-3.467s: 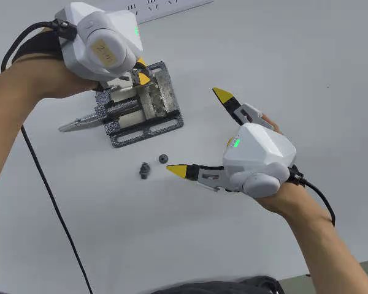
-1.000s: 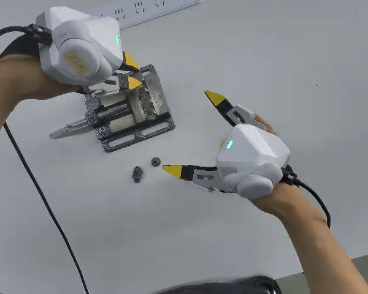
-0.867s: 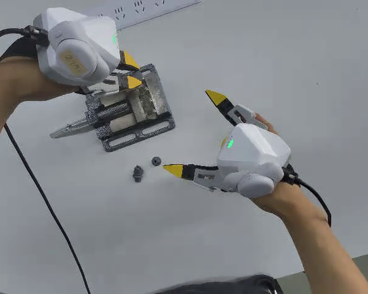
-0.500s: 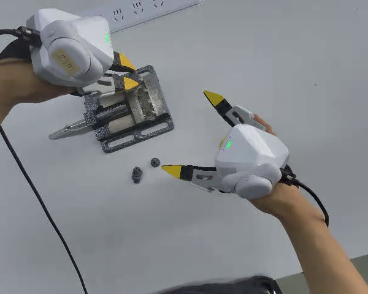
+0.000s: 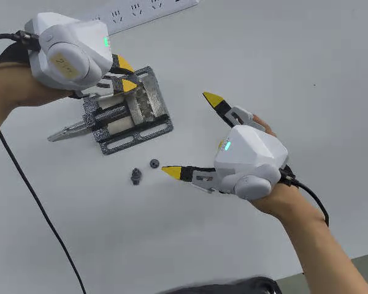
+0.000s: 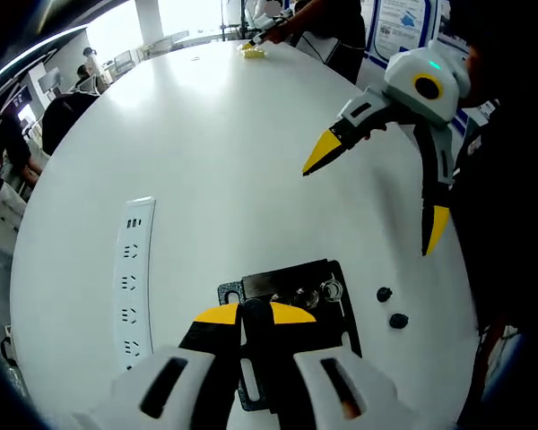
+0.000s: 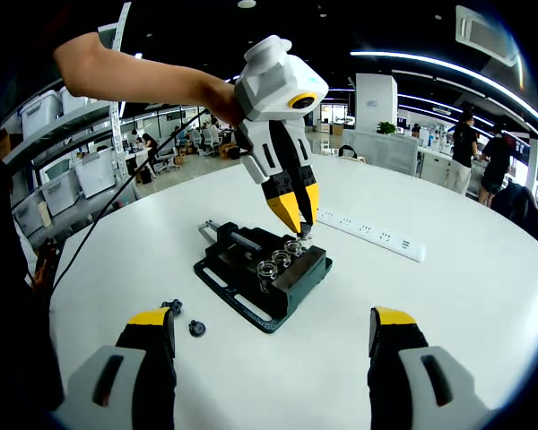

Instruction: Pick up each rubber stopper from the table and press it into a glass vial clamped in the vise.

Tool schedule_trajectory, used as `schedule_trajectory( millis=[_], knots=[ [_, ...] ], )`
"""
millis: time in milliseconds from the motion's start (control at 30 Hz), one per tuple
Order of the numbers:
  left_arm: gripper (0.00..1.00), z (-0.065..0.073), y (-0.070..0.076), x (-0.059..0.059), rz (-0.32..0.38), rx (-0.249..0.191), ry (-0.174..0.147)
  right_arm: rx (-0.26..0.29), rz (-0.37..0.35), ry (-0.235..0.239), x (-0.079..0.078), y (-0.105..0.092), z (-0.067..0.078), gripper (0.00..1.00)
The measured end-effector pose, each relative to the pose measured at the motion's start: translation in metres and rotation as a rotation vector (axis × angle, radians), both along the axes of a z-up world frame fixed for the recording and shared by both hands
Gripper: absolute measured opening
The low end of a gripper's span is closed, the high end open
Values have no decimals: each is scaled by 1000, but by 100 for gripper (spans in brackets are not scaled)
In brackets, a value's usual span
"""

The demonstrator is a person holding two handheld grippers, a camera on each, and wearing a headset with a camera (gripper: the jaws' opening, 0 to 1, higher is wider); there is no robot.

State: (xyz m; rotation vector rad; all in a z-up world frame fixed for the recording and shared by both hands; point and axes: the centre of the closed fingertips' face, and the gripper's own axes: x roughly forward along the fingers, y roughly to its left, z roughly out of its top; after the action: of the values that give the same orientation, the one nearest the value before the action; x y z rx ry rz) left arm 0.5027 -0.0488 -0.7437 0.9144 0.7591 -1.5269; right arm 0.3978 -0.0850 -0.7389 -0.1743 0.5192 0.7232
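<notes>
My left claw [image 6: 242, 313], tips together with nothing visible between them, has eased back and now hangs just above the end vial [image 7: 293, 246] in the vise [image 5: 129, 116]. My right claw [image 5: 191, 135] stays wide apart beside the two stoppers [image 5: 135, 177] lying on the table [image 5: 264, 55], so I judge picking one up comes next.

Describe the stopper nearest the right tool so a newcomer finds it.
Find the black vise on the white table. Two small dark stoppers lie on the table on its near side. The stopper meant is closer to the vise and to the right tool's lower yellow tip; it looks flat and round, its neighbour taller.
</notes>
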Motion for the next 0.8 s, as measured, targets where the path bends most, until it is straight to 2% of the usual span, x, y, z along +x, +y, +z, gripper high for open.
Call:
schedule_trajectory(
  millis=[467,667,800],
  knots=[
    [5,-3,-1,0,-2,15,1,2,-6,-6,1,-1,0,91],
    [5,-2,4,1,8,12,4,4,-11,-7,1,-3,1,91],
    [5,-1,2,0,14,2,10,1,-13,-11,2,-3,2,91]
  ],
)
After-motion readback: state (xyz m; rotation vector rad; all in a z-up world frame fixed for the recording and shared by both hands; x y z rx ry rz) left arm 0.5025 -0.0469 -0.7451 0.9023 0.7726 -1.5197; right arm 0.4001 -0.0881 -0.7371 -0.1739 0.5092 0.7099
